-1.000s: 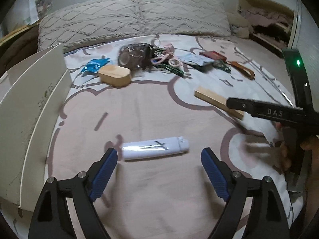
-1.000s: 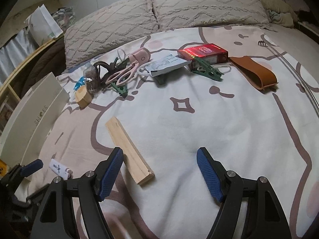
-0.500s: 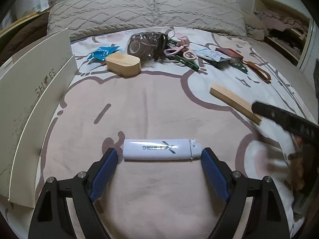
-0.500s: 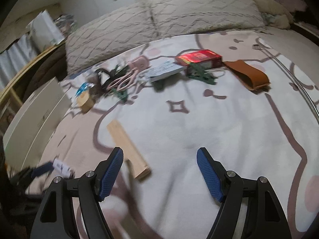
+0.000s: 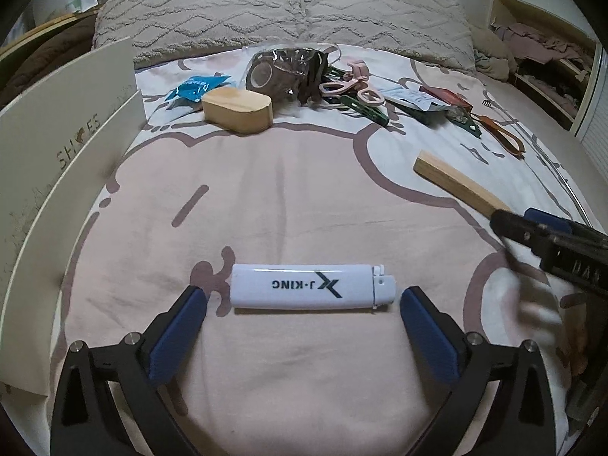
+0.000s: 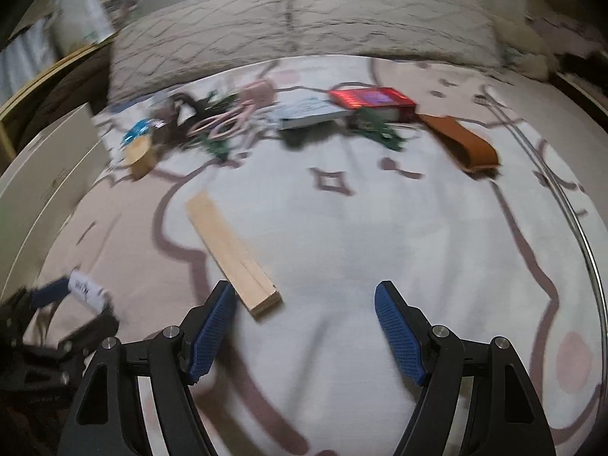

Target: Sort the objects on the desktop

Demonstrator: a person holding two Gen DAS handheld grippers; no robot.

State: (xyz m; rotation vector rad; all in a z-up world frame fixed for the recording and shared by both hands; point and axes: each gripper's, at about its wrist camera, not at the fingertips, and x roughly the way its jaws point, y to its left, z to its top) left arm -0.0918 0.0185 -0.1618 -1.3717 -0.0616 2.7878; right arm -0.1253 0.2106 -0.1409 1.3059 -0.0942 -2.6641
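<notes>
A white lighter (image 5: 313, 286) marked J-KING lies flat on the pink bedspread. My left gripper (image 5: 303, 298) is open, with a blue fingertip at each end of the lighter, not touching it. My right gripper (image 6: 304, 296) is open and empty above the bedspread; its left finger is next to the near end of a long wooden block (image 6: 231, 252), which also shows in the left wrist view (image 5: 459, 186). The lighter (image 6: 86, 291) and left gripper show blurred at the lower left of the right wrist view.
A white shoe box (image 5: 57, 174) stands at the left. At the back lie an oval wooden box (image 5: 237, 109), blue packet (image 5: 195, 86), tape roll (image 5: 283, 70), pink scissors (image 5: 351, 89), red box (image 6: 370, 99), brown strap (image 6: 461, 144) and pillows (image 5: 281, 11).
My left gripper has moved forward, so the lighter now lies between its fingertips. My right gripper has moved a little and its view is blurred.
</notes>
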